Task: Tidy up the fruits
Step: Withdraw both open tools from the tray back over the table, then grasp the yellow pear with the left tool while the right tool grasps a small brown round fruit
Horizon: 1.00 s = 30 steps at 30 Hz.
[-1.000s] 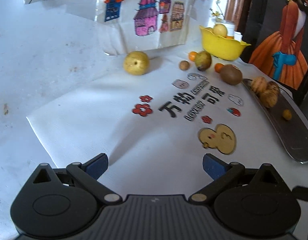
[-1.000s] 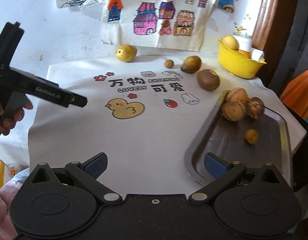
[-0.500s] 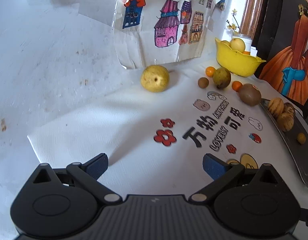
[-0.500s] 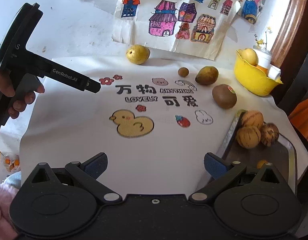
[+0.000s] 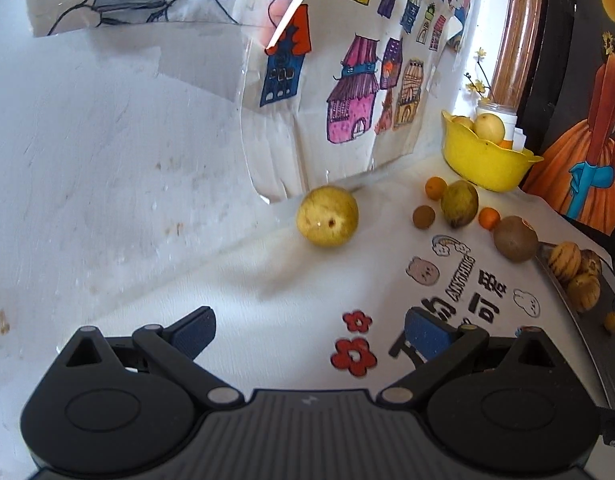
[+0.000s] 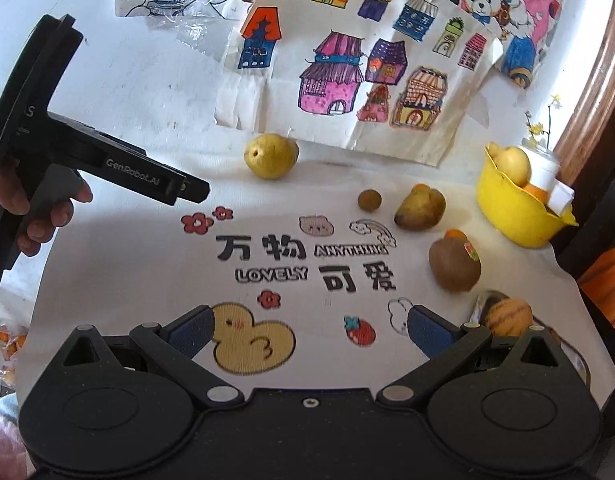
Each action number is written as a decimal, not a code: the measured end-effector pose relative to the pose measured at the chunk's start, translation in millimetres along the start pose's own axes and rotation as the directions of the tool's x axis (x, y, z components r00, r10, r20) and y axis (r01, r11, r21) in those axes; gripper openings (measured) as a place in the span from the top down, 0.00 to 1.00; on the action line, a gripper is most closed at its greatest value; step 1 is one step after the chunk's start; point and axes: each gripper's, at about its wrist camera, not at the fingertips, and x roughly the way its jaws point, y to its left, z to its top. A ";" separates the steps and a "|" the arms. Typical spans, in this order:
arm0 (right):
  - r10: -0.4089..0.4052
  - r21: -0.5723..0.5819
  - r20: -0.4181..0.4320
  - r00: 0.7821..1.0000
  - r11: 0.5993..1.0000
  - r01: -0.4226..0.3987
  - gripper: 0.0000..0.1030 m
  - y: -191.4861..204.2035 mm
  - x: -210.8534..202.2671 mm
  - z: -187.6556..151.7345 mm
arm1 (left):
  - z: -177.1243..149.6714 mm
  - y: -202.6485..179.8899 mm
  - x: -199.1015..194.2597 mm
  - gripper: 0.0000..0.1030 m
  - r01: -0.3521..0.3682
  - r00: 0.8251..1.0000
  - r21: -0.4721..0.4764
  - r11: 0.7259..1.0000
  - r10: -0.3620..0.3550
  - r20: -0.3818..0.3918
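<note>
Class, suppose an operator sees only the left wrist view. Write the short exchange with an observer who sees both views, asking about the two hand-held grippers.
Operator: What holds my left hand-held gripper?
Observer: A hand wraps its handle, off the left edge of the cloth.
Operator: And the right hand-held gripper?
Observer: It is open and empty, above a yellow duck print on the cloth.
</note>
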 end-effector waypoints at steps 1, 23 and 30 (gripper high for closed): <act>0.001 -0.006 0.002 1.000 1.000 -0.001 0.01 0.2 1.7 2.1 | 1.4 0.6 1.9 0.00 0.001 1.000 -0.002 1.000 -0.001 -0.001; -0.033 -0.164 0.046 0.998 0.986 0.040 0.01 -27.9 69.2 21.7 | 36.1 -19.4 48.9 0.00 -0.023 0.998 0.027 0.999 0.022 0.058; 0.024 -0.237 0.079 0.997 0.972 -0.004 0.01 -47.3 108.0 34.0 | 43.8 -19.4 65.1 0.00 -0.047 0.998 0.019 0.999 0.046 0.051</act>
